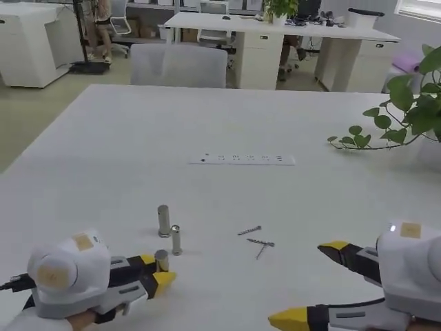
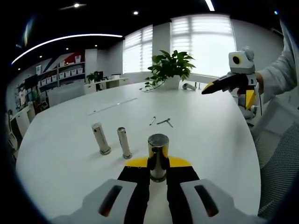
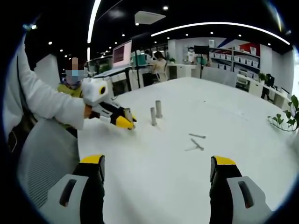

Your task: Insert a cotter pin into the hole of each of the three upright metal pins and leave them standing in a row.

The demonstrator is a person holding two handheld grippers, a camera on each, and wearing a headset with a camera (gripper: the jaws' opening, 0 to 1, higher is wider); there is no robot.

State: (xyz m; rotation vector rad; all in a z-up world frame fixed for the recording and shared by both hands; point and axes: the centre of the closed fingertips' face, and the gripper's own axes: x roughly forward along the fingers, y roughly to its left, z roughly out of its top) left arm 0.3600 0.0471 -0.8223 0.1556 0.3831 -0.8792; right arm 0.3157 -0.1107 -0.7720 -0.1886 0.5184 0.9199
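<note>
Left gripper view: my left claw [image 2: 158, 164] grips nearest pin [image 2: 158, 142] upright; right claw [image 3: 158, 161] gapes wide. I'd hold pin steady, send right claw forward for cotter pins [image 3: 198, 144].

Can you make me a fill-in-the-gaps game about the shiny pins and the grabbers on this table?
1. Standing upright on the table are ___ metal pins.
2. The left gripper is shut on one metal ___.
3. The right gripper, nearer the loose cotter pins, has its jaws wide ___ and holds nothing.
Missing words: three; pin; open.
</note>
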